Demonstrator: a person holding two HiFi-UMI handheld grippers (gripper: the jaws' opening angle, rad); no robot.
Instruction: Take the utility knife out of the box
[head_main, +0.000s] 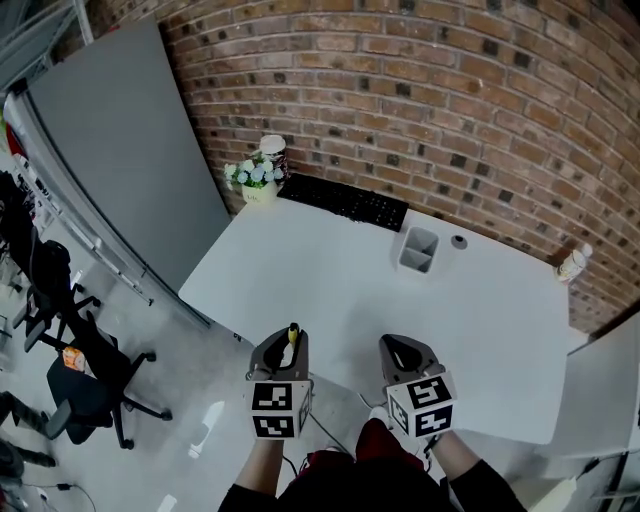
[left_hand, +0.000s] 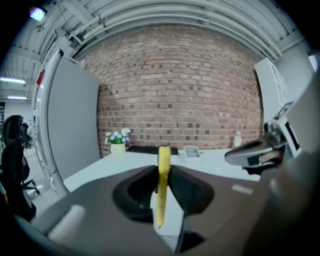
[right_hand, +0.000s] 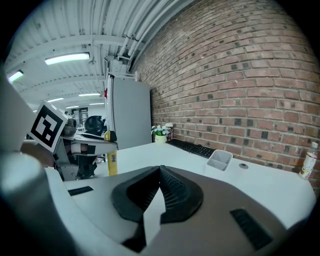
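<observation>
A brick wall (head_main: 450, 90) backs a white table (head_main: 330, 270), and a small white open-topped box (head_main: 418, 249) stands on the table close to that wall. Just behind the box and to its left lies a black keyboard (head_main: 345, 201). Further left of the box, past the keyboard, is a pot of pale flowers (head_main: 257, 178). Well to the right of the box, at the table's far corner, stands a small bottle (head_main: 572, 264). A grey panel (head_main: 120, 150) leans far to the left of the box, and black office chairs (head_main: 85, 390) sit on the floor below it.

The utility knife (head_main: 293, 334) is out of the box and well apart from it, on the person's side and to the left. The left gripper (head_main: 289, 340) has it clamped. In the left gripper view the yellow handle (left_hand: 162, 185) stands upright between the two pads, which press on it from either side, and its top pokes up above the jaws.

The right gripper (head_main: 405, 352) hovers nearer the person than the box, almost straight in front of it. Its jaws are closed tip to tip, with nothing between them.
</observation>
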